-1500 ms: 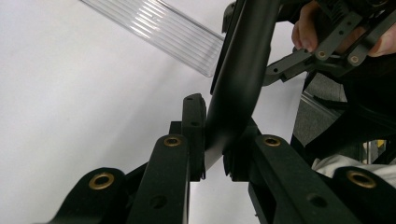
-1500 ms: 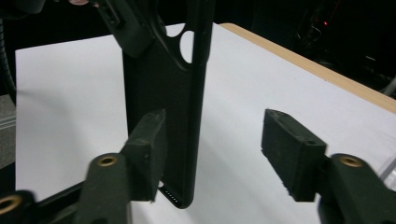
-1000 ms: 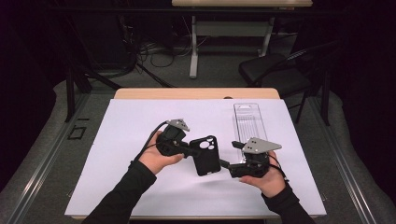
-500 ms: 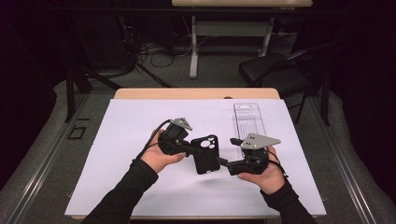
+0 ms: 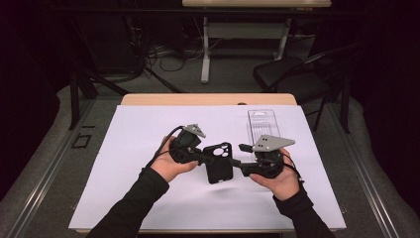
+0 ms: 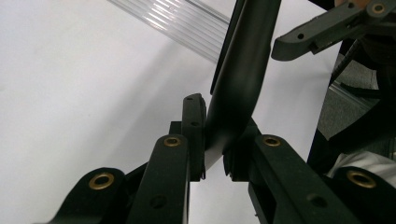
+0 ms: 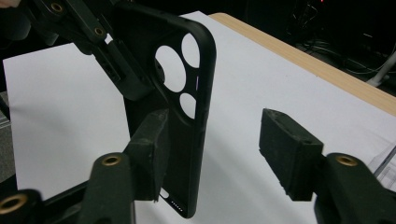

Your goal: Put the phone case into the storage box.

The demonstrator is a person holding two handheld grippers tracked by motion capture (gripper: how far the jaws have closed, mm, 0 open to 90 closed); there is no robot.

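Note:
A black phone case (image 5: 218, 164) with round camera holes hangs above the white table cover (image 5: 124, 148). My left gripper (image 5: 205, 158) is shut on its edge; in the left gripper view both pads of this gripper (image 6: 215, 135) pinch the curved case (image 6: 240, 79). My right gripper (image 5: 239, 156) comes in from the right and its jaws have just been closing. In the right gripper view the case (image 7: 184, 135) stands between the jaws of this gripper (image 7: 215, 140). One pad sits by the case's back and the other pad (image 7: 285, 149) stands well apart.
A clear ribbed plastic tray (image 5: 262, 124) lies on the cover behind my right hand. The wooden table edge (image 5: 208, 99) runs along the back. A black chair (image 5: 292, 74) and a desk frame with cables stand on the floor beyond.
My right gripper has risen a little and its jaws have narrowed around the case. The left hand and the case have stayed where they were.

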